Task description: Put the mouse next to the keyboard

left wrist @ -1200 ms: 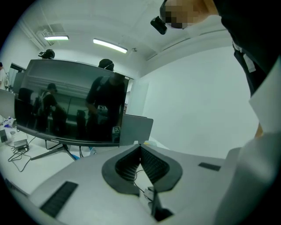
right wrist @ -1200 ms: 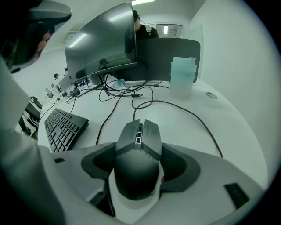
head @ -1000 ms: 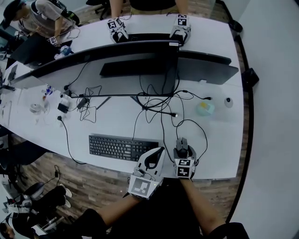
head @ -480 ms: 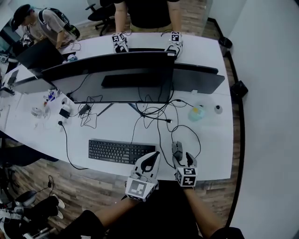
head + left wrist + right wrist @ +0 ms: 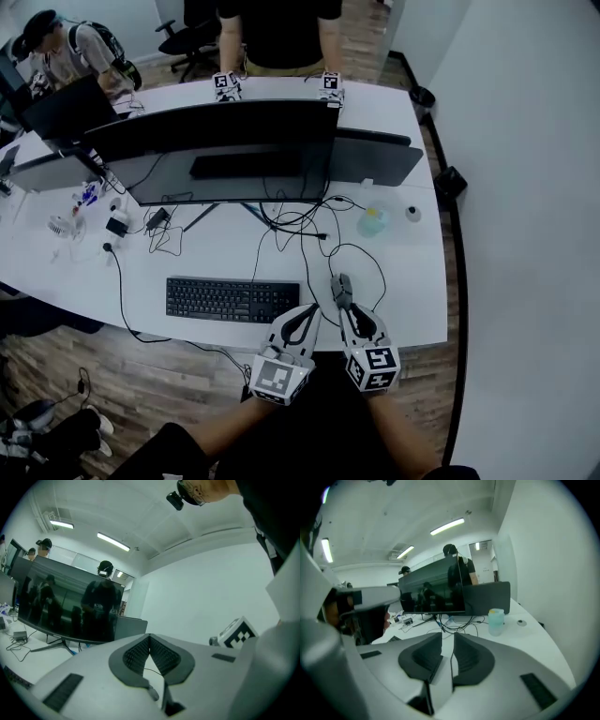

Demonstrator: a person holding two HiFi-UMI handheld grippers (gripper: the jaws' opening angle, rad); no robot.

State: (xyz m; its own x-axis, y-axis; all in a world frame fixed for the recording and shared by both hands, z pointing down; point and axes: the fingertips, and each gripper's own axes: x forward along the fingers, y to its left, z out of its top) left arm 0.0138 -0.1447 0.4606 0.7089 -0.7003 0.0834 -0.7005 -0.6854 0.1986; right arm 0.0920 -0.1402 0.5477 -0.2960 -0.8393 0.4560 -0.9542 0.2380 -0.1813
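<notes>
The black keyboard (image 5: pixel 233 300) lies near the white table's front edge. To its right is the grey wired mouse (image 5: pixel 340 288), its cable looping back toward the monitors. My right gripper (image 5: pixel 350 311) hovers just behind the mouse at the table edge. Its jaws are closing to a narrow gap, and the right gripper view (image 5: pixel 447 643) shows nothing between them; the mouse is hidden there. My left gripper (image 5: pixel 313 315) is between keyboard and mouse. Its pads meet at the tip in the left gripper view (image 5: pixel 150 638), empty.
A wide dark monitor (image 5: pixel 225 155) and a second screen (image 5: pixel 375 161) stand mid-table above tangled cables (image 5: pixel 300 220). A pale green bottle (image 5: pixel 373 221) and a small round object (image 5: pixel 411 213) sit back right. Another person with two grippers (image 5: pixel 225 84) stands opposite. Adapters (image 5: pixel 117 226) lie left.
The right gripper's jaws have narrowed from wide apart. It has drawn back toward the table edge, so the mouse now lies ahead and slightly left of its tips. The head camera has shifted.
</notes>
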